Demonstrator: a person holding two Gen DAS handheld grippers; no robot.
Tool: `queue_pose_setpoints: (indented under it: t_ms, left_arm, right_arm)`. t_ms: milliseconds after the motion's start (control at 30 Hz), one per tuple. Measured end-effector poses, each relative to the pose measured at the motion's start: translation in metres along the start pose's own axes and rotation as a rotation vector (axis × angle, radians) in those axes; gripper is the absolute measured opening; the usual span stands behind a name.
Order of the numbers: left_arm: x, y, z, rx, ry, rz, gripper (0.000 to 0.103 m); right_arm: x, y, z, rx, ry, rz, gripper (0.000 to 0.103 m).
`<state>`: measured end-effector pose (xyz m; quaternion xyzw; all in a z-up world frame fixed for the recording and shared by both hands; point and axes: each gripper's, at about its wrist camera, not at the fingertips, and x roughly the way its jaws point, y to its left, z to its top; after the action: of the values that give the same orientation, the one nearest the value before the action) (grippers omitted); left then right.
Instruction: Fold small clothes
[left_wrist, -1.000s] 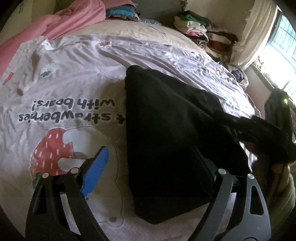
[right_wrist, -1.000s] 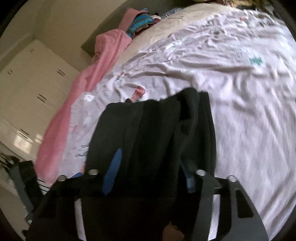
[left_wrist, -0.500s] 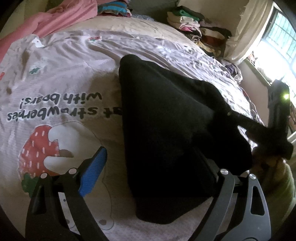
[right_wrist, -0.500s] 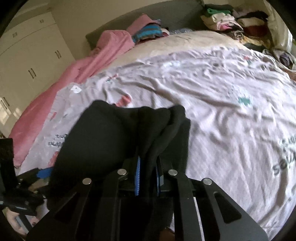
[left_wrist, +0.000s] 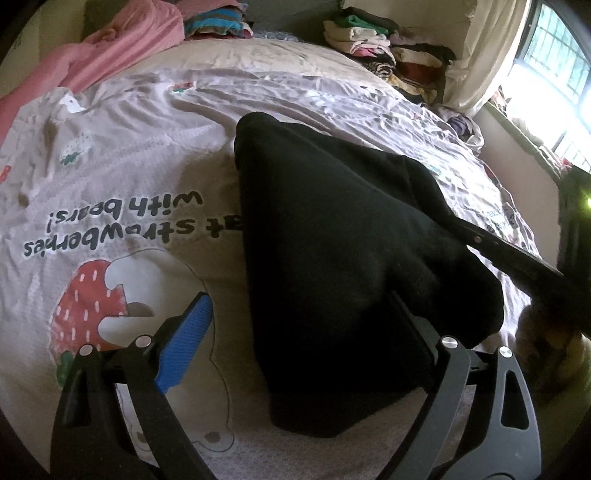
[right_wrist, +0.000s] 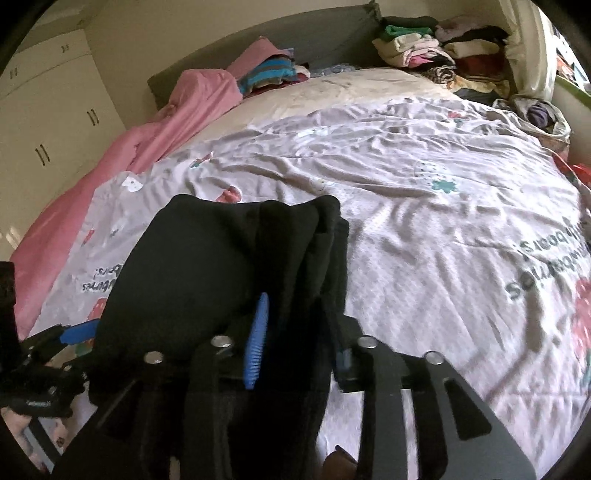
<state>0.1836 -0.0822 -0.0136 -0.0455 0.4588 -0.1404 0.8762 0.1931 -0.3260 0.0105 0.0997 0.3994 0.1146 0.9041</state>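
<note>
A black garment (left_wrist: 343, 258) lies folded on the pale bedspread (left_wrist: 122, 177), bunched toward the right. It also shows in the right wrist view (right_wrist: 207, 273). My left gripper (left_wrist: 299, 332) is open; its blue left pad (left_wrist: 186, 341) lies bare on the spread and its right finger is hidden under the black cloth. My right gripper (right_wrist: 299, 343) has its jaws part open around a fold of the black garment, the blue pad (right_wrist: 256, 347) clear of the cloth. The right gripper shows as a dark bar in the left wrist view (left_wrist: 517, 254).
A pink blanket (right_wrist: 155, 122) runs along the bed's left side. Stacks of folded clothes (right_wrist: 436, 55) sit at the head of the bed, more striped ones (right_wrist: 269, 74) by the pink blanket. White cupboards (right_wrist: 48, 122) stand left. A bright window (left_wrist: 554, 70) is at right.
My right gripper's jaws, clamped on the black fold half a second ago, have spread apart. The left gripper has stayed open and drawn back slightly.
</note>
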Motion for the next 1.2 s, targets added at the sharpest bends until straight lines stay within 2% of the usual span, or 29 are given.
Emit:
queue_pose_setpoints:
  t_ms: [67, 333, 600, 833, 1067, 1133, 1167, 1200]
  left_arm:
    - [0.000, 0.000, 0.000, 0.001, 0.000, -0.003, 0.085]
    - [-0.006, 0.000, -0.005, 0.012, -0.001, -0.016, 0.085]
    - [-0.011, -0.002, -0.012, 0.039, 0.007, -0.036, 0.085]
    - [-0.011, 0.000, -0.018, 0.049, 0.012, -0.070, 0.085]
    - [-0.013, 0.013, -0.022, -0.015, -0.008, -0.115, 0.085]
    - [-0.010, 0.015, -0.021, -0.042, 0.008, -0.157, 0.085]
    - [-0.007, 0.015, -0.020, -0.055, 0.017, -0.173, 0.081]
    - [-0.004, 0.015, -0.020, -0.071, 0.026, -0.186, 0.071]
  right_arm:
    - [-0.009, 0.000, -0.005, 0.013, -0.007, 0.012, 0.044]
    - [-0.039, 0.002, -0.026, 0.077, -0.004, 0.066, 0.061]
    - [-0.052, 0.003, -0.044, 0.145, 0.032, 0.137, 0.063]
    - [-0.045, 0.009, -0.047, 0.159, 0.053, 0.128, 0.063]
    - [-0.026, 0.008, -0.043, 0.168, 0.074, 0.134, 0.061]
    - [-0.019, 0.007, -0.041, 0.168, 0.086, 0.150, 0.058]
    - [-0.016, 0.006, -0.040, 0.173, 0.093, 0.152, 0.056]
    - [-0.012, 0.005, -0.039, 0.179, 0.101, 0.157, 0.052]
